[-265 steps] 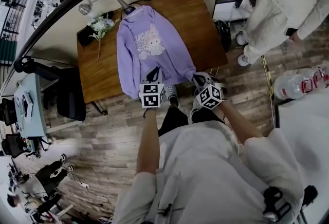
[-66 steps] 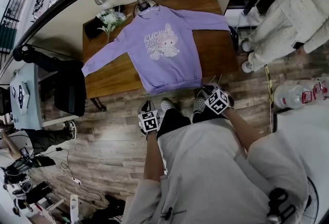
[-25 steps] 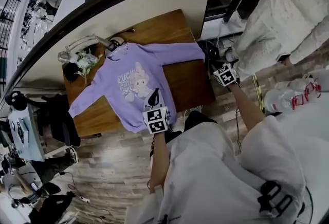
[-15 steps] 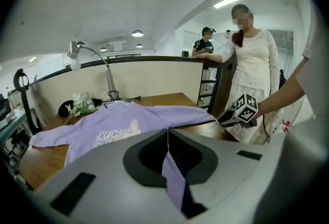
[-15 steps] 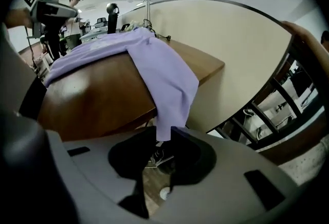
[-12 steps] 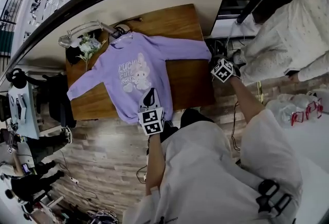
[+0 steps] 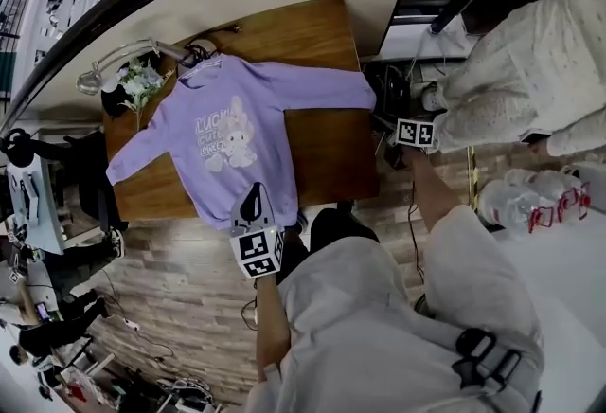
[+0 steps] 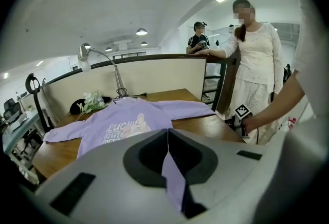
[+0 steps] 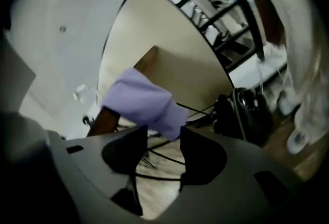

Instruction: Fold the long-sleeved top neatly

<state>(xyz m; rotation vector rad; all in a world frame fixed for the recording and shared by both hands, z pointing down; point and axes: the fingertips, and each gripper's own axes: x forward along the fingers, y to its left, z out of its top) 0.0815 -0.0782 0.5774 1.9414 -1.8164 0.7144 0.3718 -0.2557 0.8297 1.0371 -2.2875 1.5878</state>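
A lilac long-sleeved top [image 7: 237, 122] with a cartoon print lies face up on the wooden table [image 7: 327, 151], both sleeves spread out. My left gripper [image 7: 254, 205] is at the near hem and shut on it. In the left gripper view a strip of lilac cloth [image 8: 172, 176] runs between the closed jaws of that gripper [image 8: 167, 138]. My right gripper [image 7: 400, 124] hangs off the table's right end by the right sleeve cuff [image 7: 365, 97]. Its jaws have just been opening. In the right gripper view the cuff [image 9: 146, 100] hangs at the mouth of this gripper [image 9: 163, 133], unpinched.
A desk lamp [image 7: 118, 61] and a bunch of flowers [image 7: 142, 80] stand at the table's far left corner. A black bag [image 7: 393, 84] and cables lie on the floor by the right end. A person in white [image 7: 530, 61] stands there. A black chair [image 7: 90, 179] is at the left.
My right gripper has sunk and rolled beside the sleeve cuff, and its jaws have spread. My left gripper keeps its hold on the hem.
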